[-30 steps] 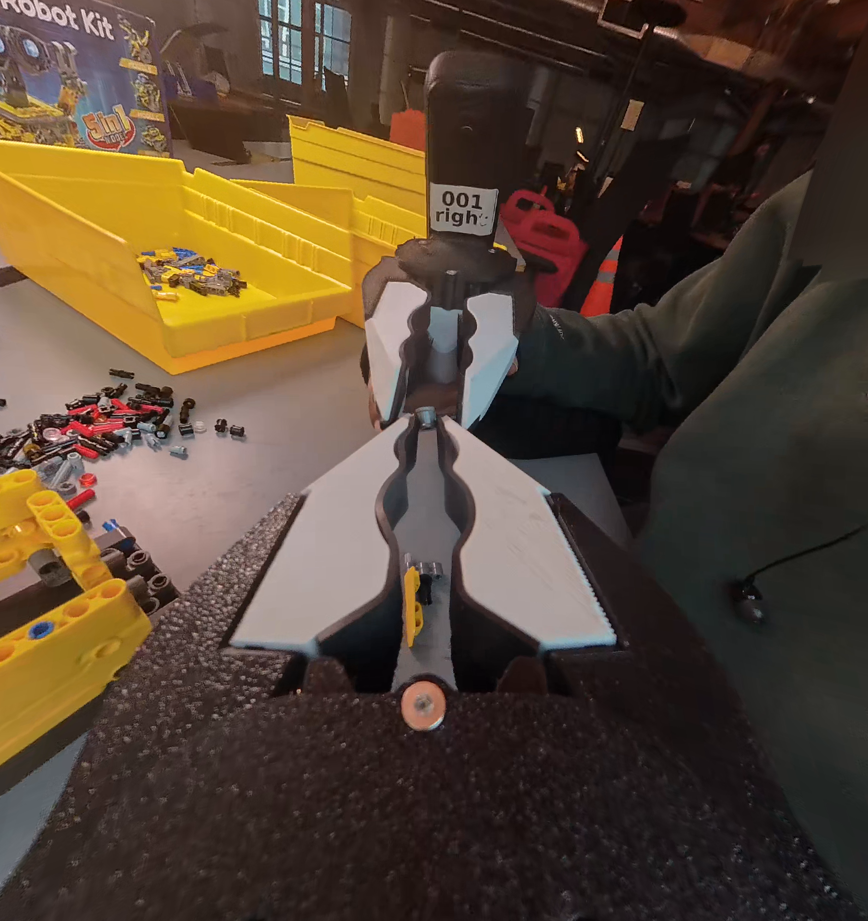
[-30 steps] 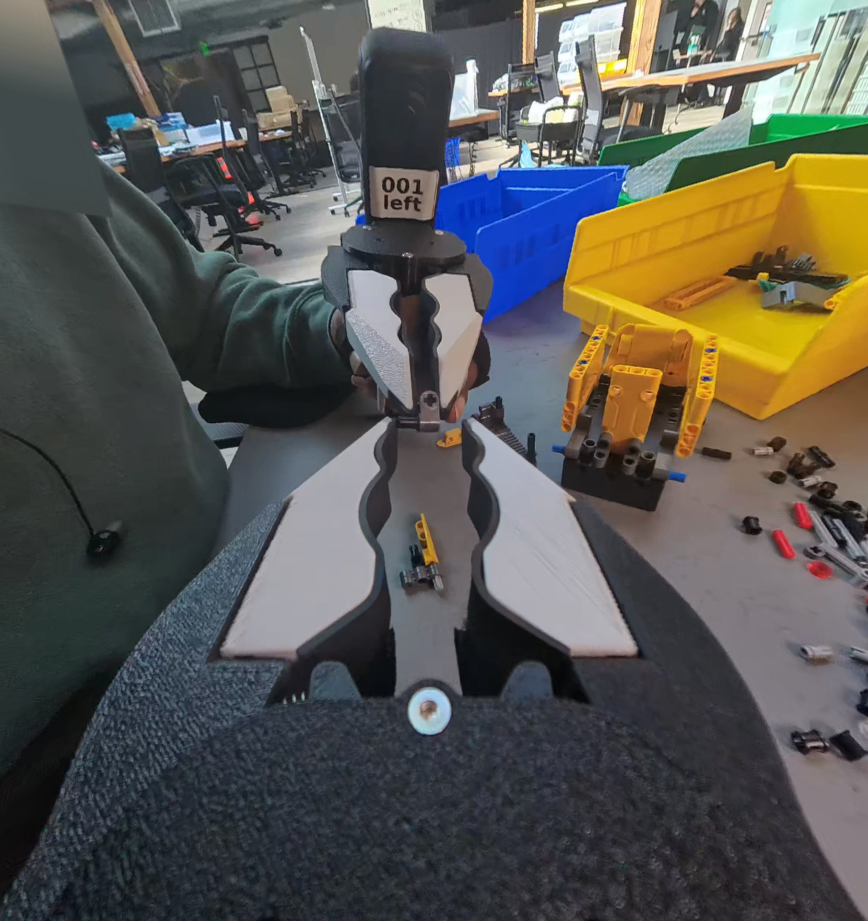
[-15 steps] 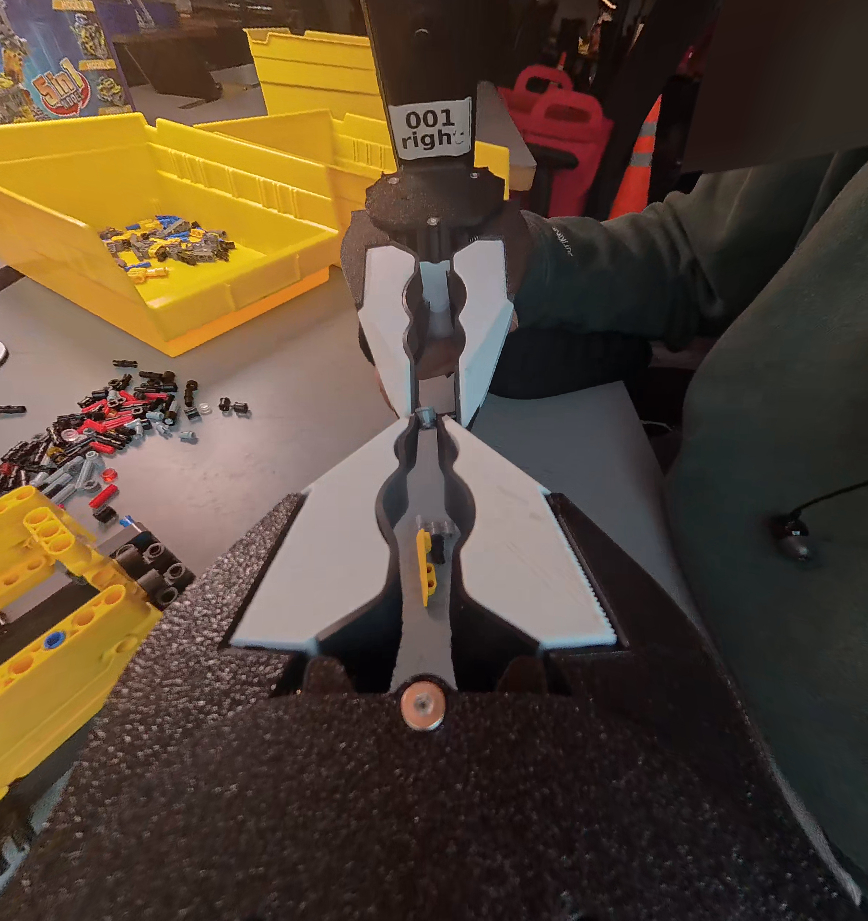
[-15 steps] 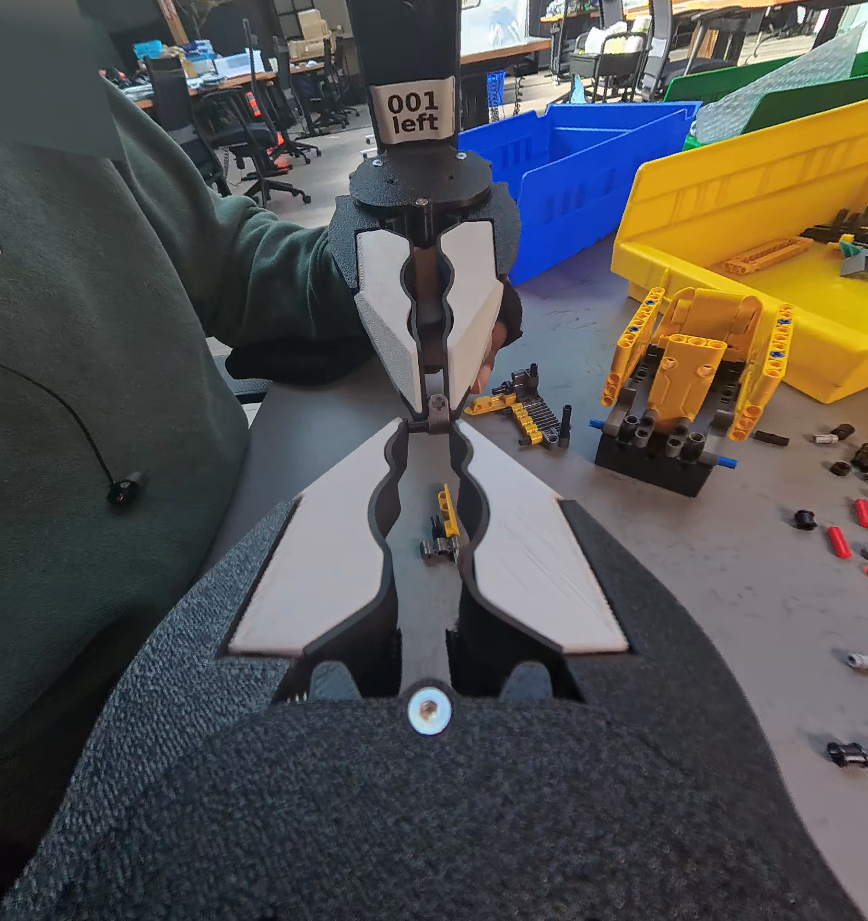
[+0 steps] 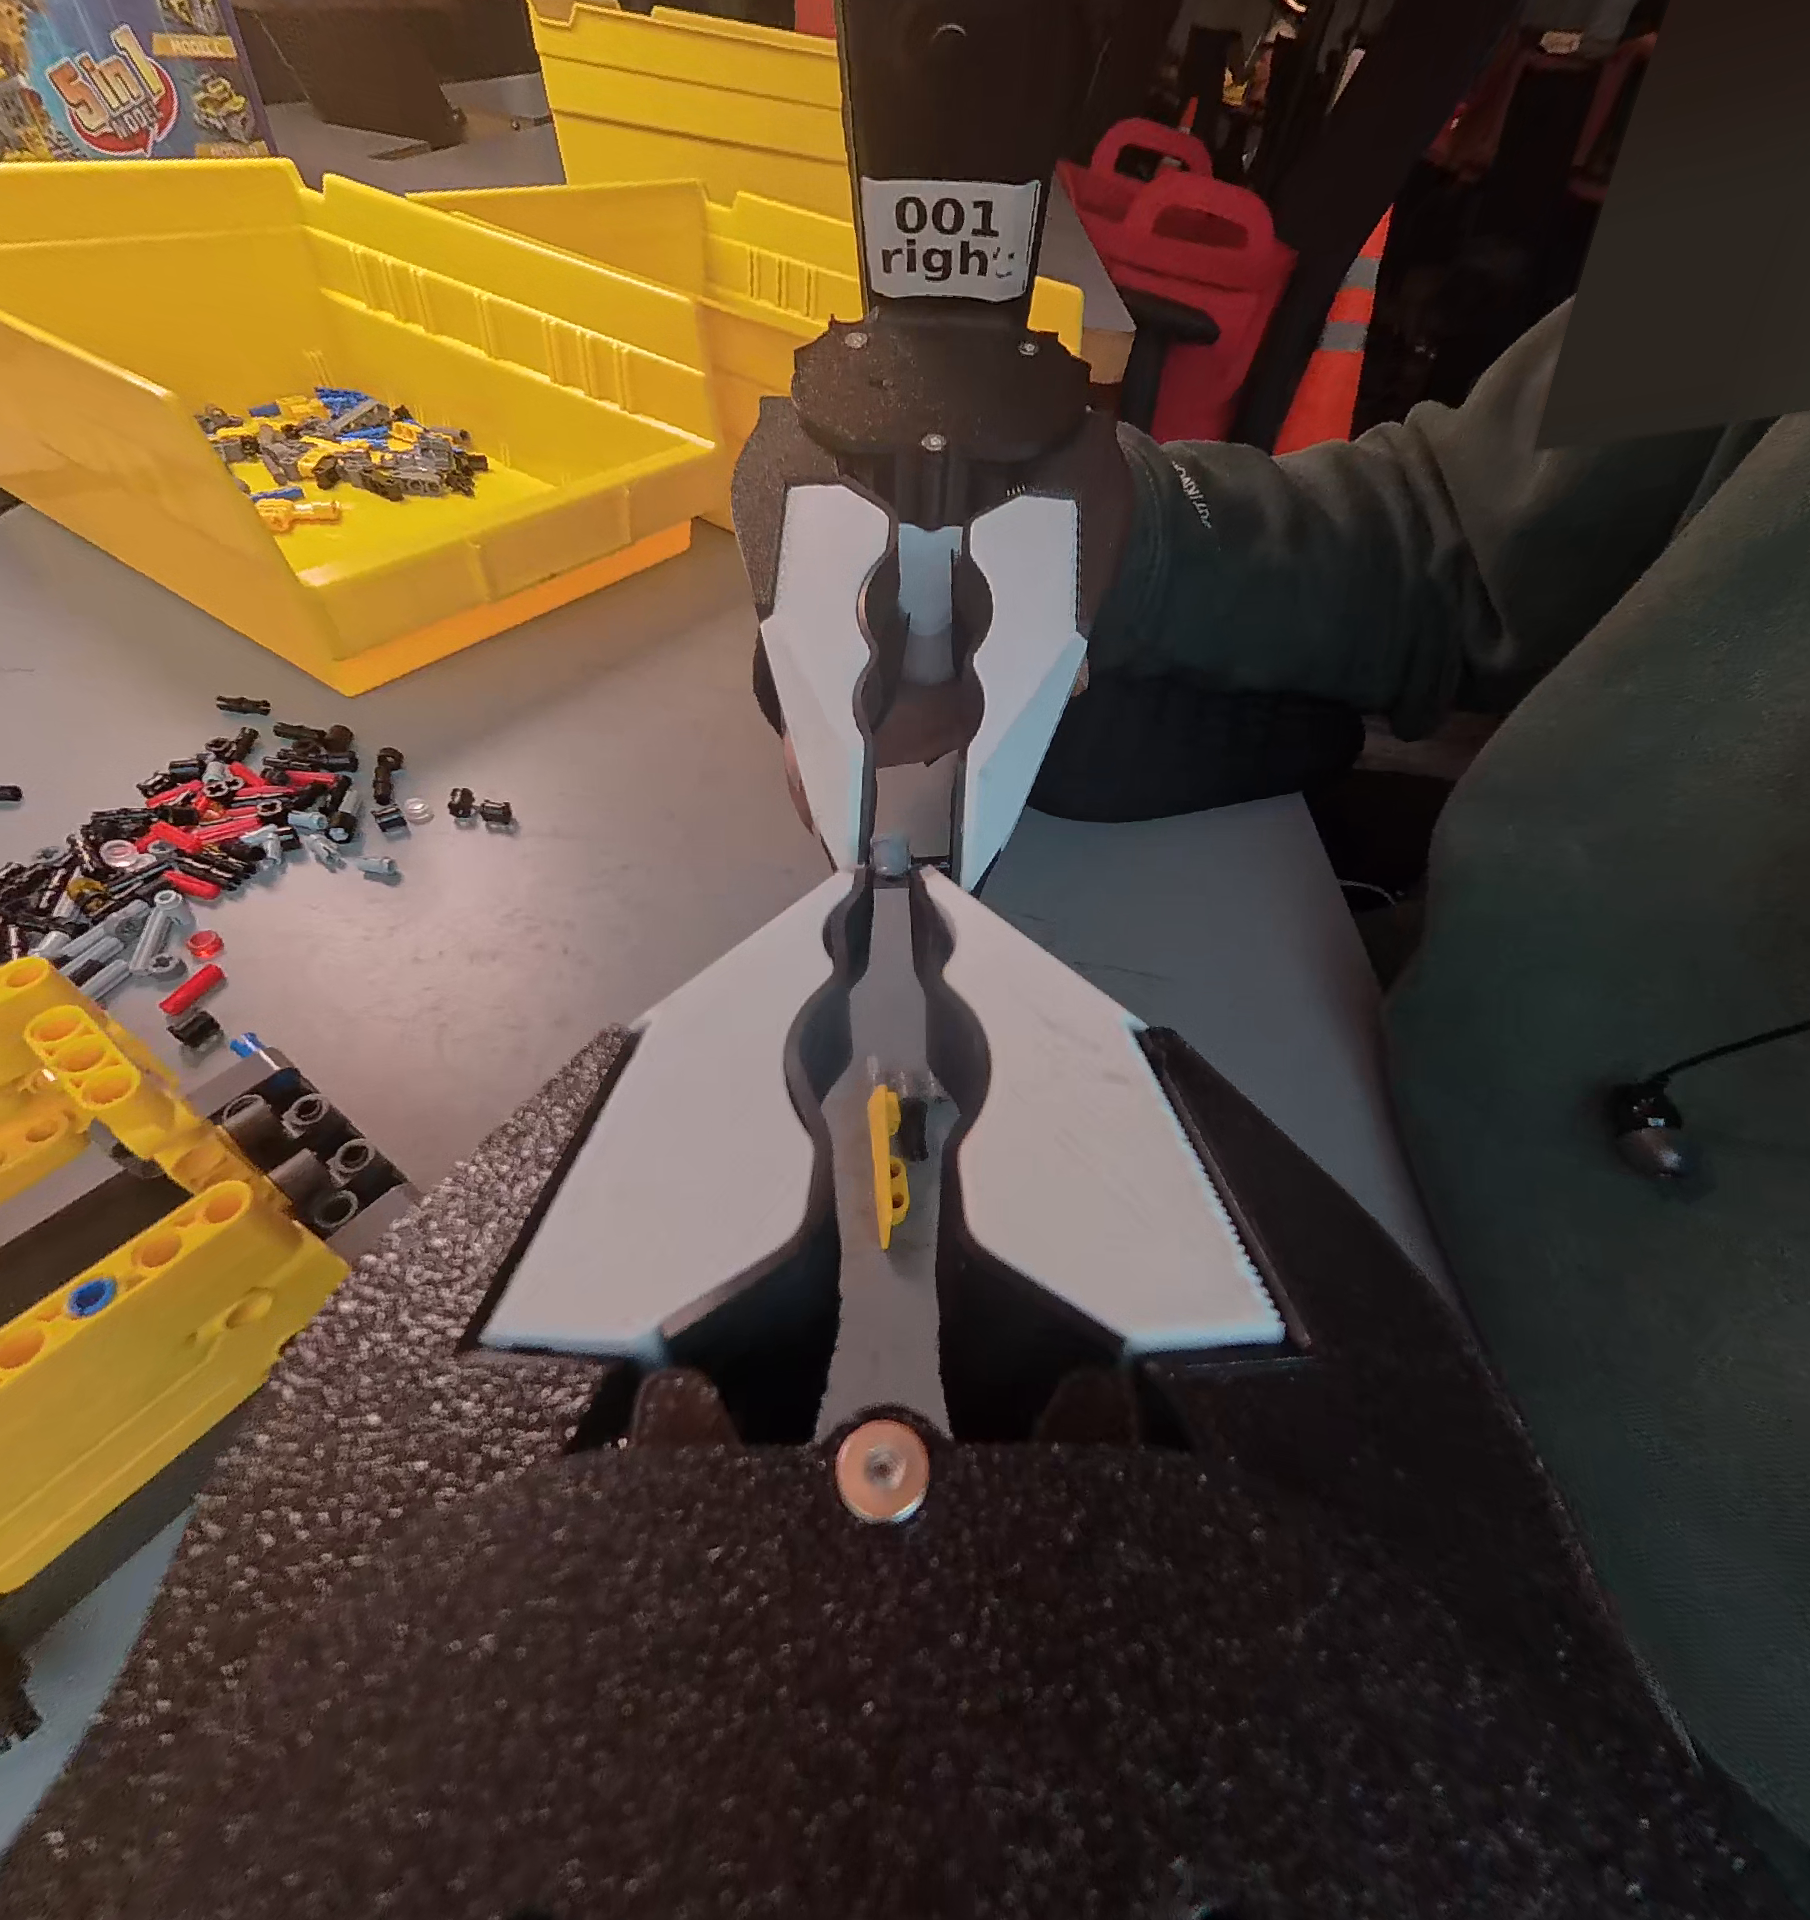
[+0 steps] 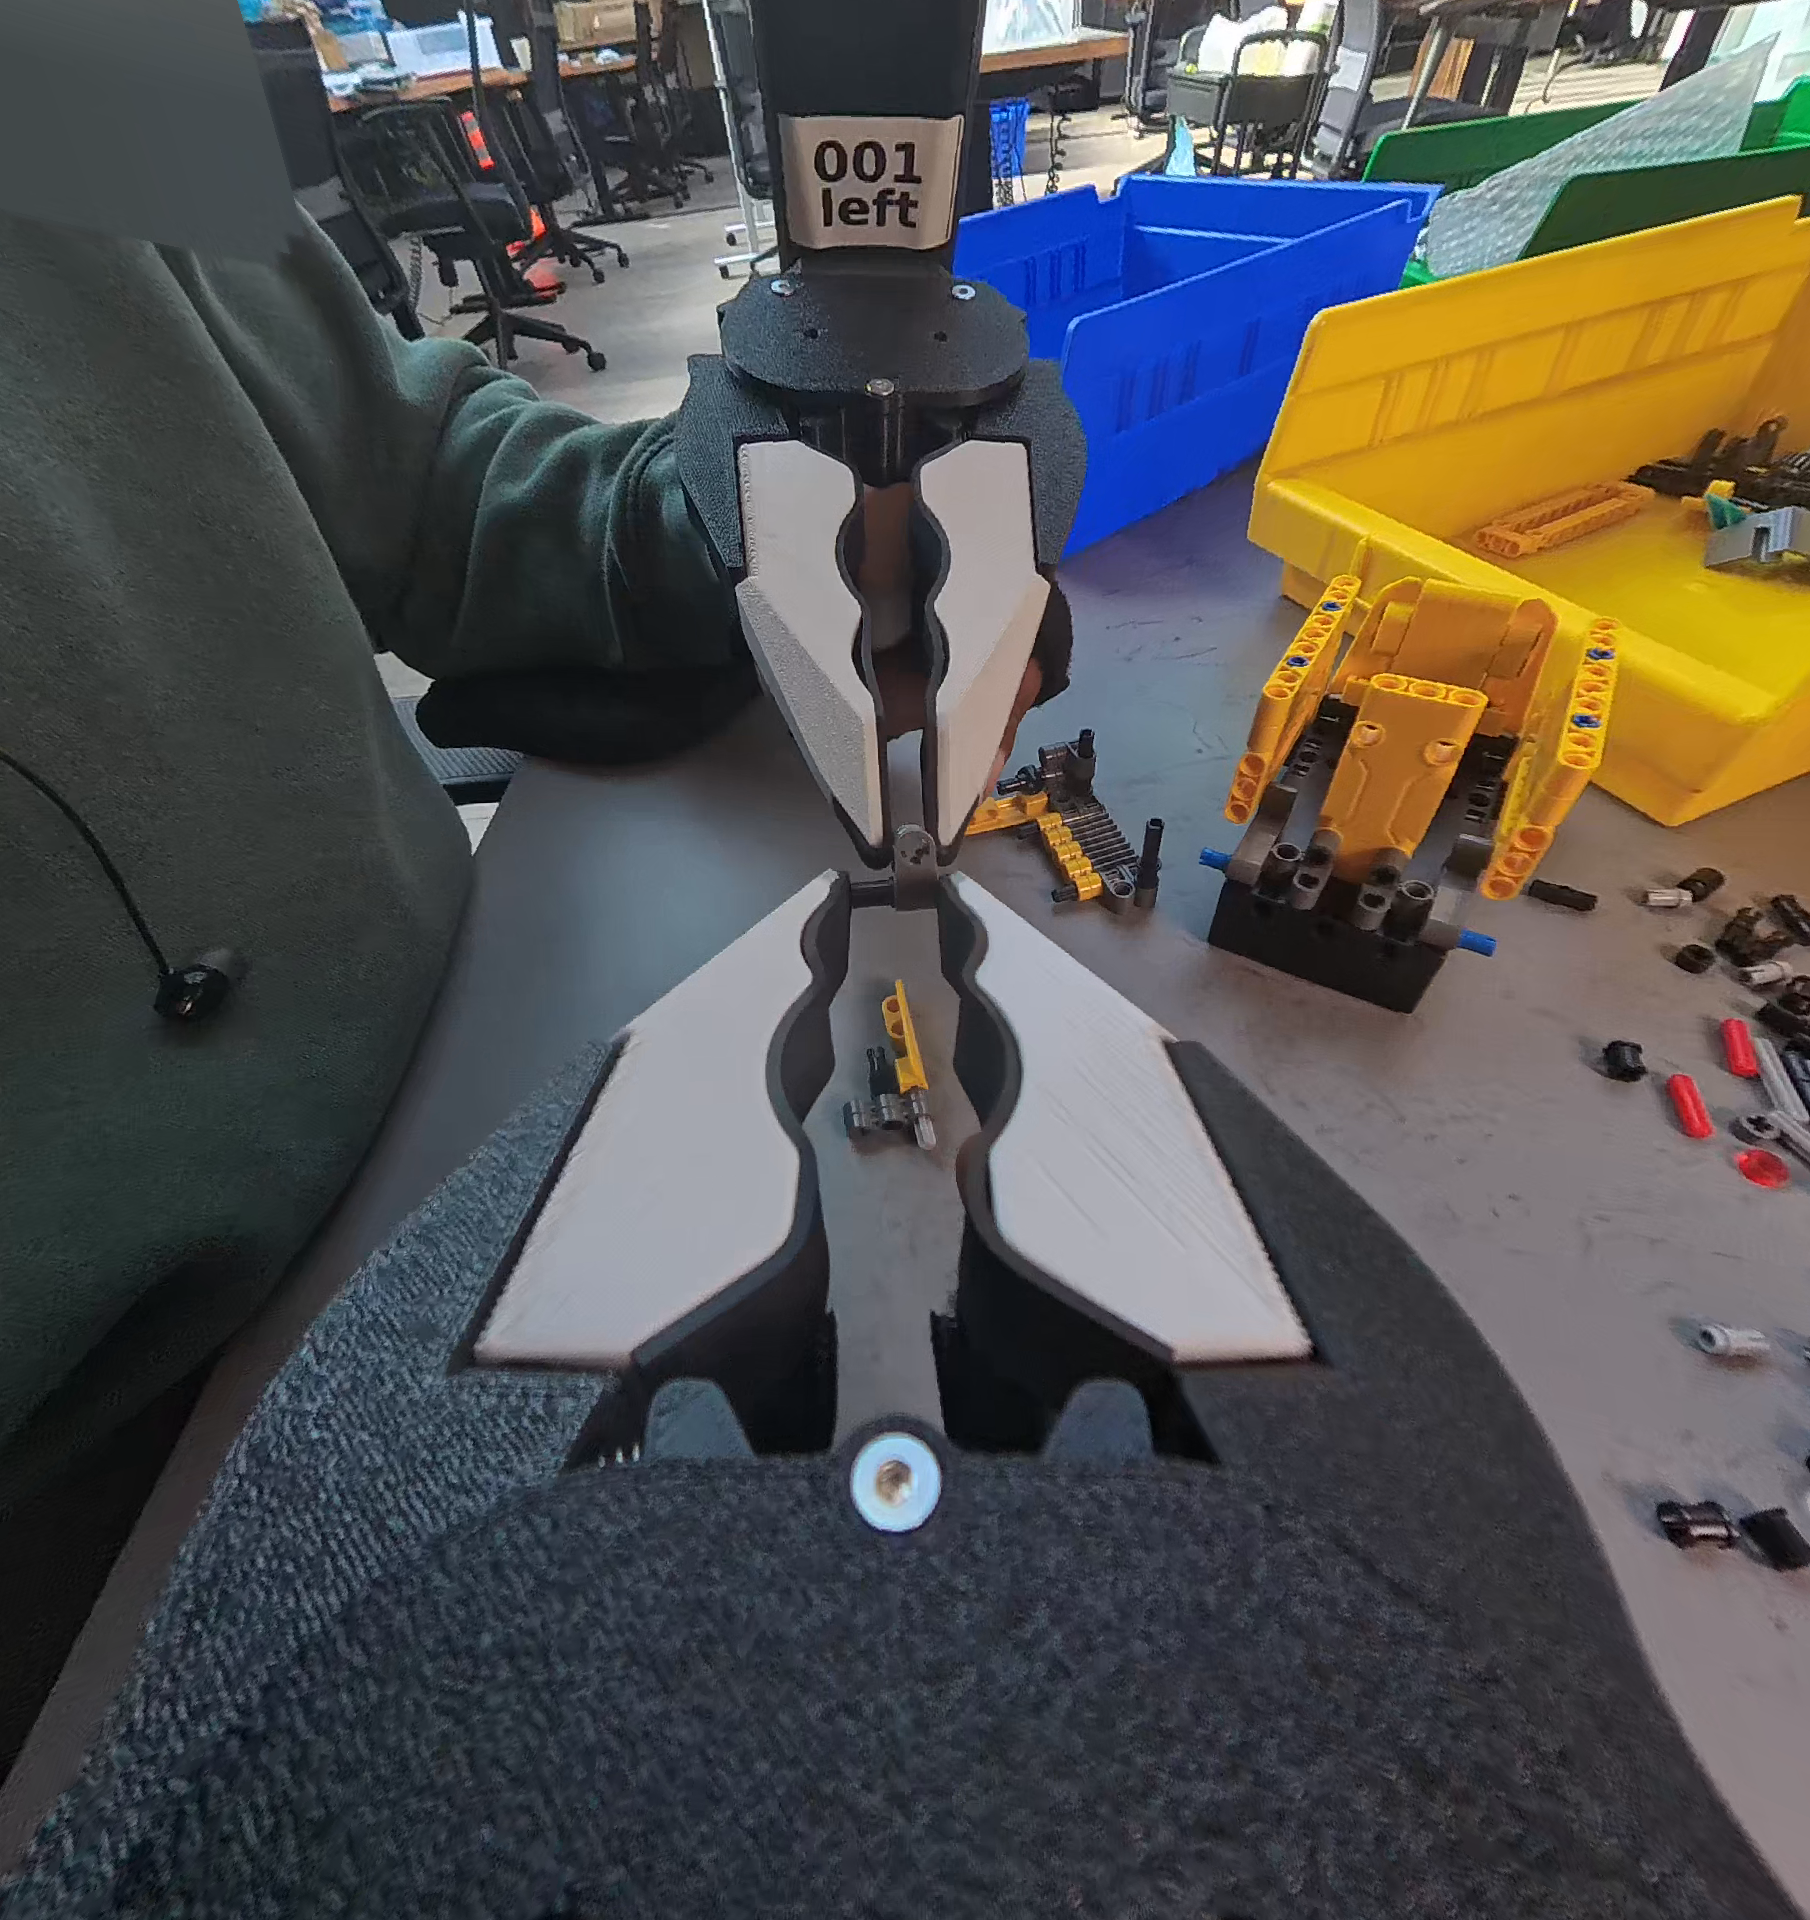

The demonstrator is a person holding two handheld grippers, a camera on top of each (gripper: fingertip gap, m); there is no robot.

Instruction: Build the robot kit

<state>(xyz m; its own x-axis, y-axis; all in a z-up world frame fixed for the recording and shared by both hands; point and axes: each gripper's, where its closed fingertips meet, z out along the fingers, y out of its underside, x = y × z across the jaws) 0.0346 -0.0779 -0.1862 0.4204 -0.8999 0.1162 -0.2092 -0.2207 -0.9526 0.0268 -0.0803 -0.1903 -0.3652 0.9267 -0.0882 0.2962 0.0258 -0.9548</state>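
**Above the near bench edge: grippers tip to tip on one small joint**

Above the near edge of the bench, in front of the person, the two grippers meet nose to nose. The left gripper is closed to a sliver on a grey connector, held upright and clear of the bench, probably so its hole faces sideways. The right gripper is narrow. A black pin lies crosswise between its tips, one end at the connector. It appears pinched there, aligned for pressing in.

Directly below on the bench lies a small yellow sub-assembly, apart from both grippers. A yellow model stands toward the far side, and a loose pile of red, black and grey parts lies well apart.

Containers:
- The left bin, yellow, holds a small heap of blue, grey and yellow parts.
- The right bin, yellow, holds an orange beam plus grey and black pieces.
- The blue bin sits behind, and I cannot see its contents.
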